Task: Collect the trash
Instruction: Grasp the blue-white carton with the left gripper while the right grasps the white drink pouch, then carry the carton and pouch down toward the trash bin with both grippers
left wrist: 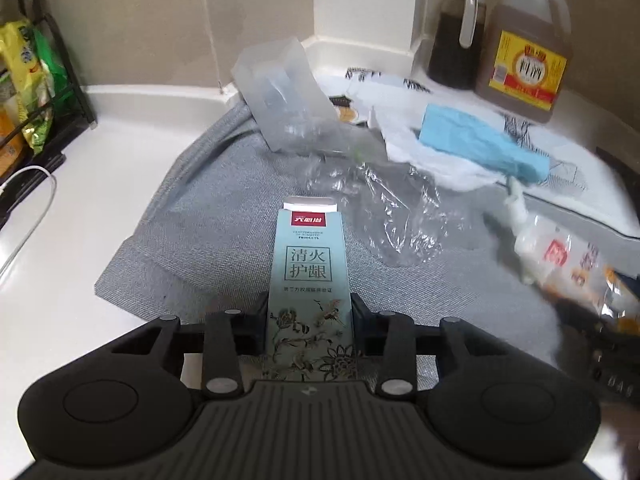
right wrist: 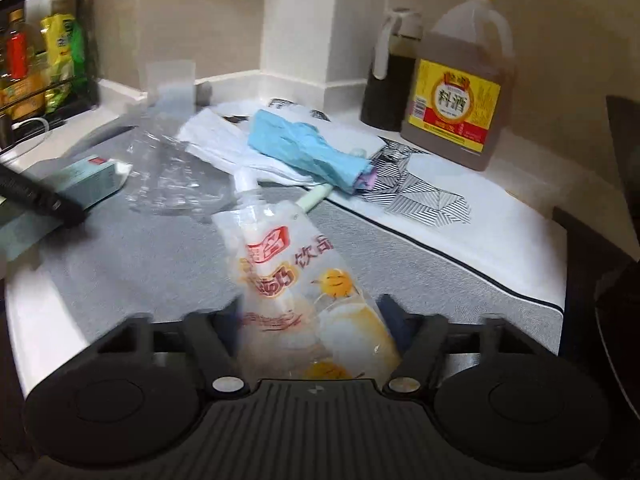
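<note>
The white desk carries a grey cloth, and the trash lies on that cloth. At the far side, a white sheet with a black line pattern overlaps the cloth; only the right wrist view shows its full print and its far right edge. The left wrist view alone shows the bare desk strip to the left of the cloth, crossed by a white cable, and the rack of packets at the wall. Both views show the amber jug and the dark jug in the back corner.

The left gripper has its jaws clamped on the near end of the pale green carton, which points away over the cloth. The right gripper has the drink pouch between its jaws; motion blur hides whether the pads press on it.

Crumpled clear film lies just beyond the carton. A blue tissue wad rests on white paper behind it.

Open cloth remains left of the carton.
</note>
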`<control>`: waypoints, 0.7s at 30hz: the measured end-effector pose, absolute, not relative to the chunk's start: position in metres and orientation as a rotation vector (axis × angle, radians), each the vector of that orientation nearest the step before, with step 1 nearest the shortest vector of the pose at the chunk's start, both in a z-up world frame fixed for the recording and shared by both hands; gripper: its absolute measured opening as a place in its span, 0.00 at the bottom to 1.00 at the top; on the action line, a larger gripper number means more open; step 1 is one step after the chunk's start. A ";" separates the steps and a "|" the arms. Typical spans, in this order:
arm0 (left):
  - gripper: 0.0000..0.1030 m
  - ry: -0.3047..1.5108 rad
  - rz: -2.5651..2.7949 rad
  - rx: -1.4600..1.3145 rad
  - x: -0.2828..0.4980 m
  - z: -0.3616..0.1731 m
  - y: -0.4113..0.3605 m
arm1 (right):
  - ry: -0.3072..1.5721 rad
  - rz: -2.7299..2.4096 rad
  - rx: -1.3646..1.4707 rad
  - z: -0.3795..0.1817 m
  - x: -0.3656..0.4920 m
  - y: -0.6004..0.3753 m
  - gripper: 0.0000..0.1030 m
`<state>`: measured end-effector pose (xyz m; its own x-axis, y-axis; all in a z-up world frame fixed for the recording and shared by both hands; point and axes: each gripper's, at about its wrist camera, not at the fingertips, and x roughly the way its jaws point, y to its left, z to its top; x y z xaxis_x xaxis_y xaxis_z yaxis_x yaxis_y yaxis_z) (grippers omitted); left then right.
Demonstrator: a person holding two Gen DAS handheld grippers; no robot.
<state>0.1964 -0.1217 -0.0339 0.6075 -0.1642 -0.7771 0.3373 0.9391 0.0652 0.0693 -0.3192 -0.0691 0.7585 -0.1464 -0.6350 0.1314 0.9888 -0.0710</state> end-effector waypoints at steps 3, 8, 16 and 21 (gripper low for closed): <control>0.42 0.839 -0.284 0.212 0.186 -0.028 -0.120 | 0.661 -0.157 -0.033 -0.064 0.058 -0.313 0.57; 0.42 0.802 -0.313 0.150 0.164 -0.010 -0.107 | 0.585 -0.178 -0.008 -0.048 0.037 -0.312 0.55; 0.42 0.718 -0.311 0.117 0.104 0.023 -0.072 | 0.467 -0.166 0.050 -0.019 -0.011 -0.299 0.55; 0.42 0.680 -0.300 0.143 0.050 0.029 -0.036 | 0.413 -0.080 0.026 -0.003 -0.059 -0.270 0.55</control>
<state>0.0505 -0.0360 0.0294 0.7367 -0.2256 -0.6375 0.3184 0.9474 0.0327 -0.0590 -0.2702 -0.0035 0.9130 -0.0724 -0.4015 0.0831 0.9965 0.0092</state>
